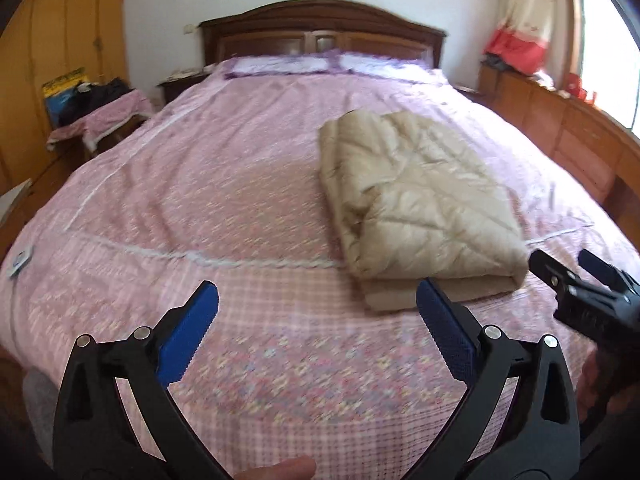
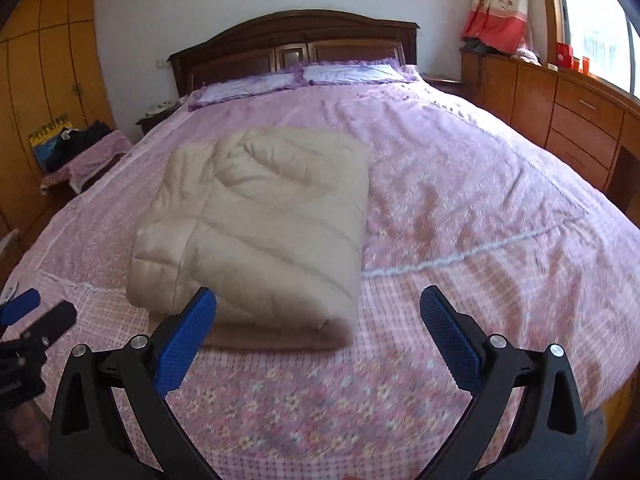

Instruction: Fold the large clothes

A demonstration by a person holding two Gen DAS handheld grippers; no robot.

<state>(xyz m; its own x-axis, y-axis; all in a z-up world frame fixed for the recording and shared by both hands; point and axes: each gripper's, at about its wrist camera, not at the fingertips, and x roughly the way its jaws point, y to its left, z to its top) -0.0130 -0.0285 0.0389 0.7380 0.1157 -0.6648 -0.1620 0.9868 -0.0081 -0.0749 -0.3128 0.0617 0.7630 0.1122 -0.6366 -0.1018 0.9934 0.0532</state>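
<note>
A beige quilted puffy coat (image 1: 416,204) lies folded into a thick rectangular bundle on the pink bedspread (image 1: 208,184). It also shows in the right wrist view (image 2: 256,220). My left gripper (image 1: 318,308) is open and empty, held above the bed's near end, left of the bundle. My right gripper (image 2: 318,312) is open and empty, just in front of the bundle's near right corner. The right gripper also shows at the right edge of the left wrist view (image 1: 576,268). The left gripper shows at the left edge of the right wrist view (image 2: 36,312).
A dark wooden headboard (image 2: 296,44) and two purple pillows (image 2: 296,78) stand at the far end. A stool with a pink cloth and dark items (image 1: 100,116) stands left of the bed. Wooden drawers (image 2: 576,120) run along the right under a window. A yellow wardrobe (image 1: 44,32) is on the left.
</note>
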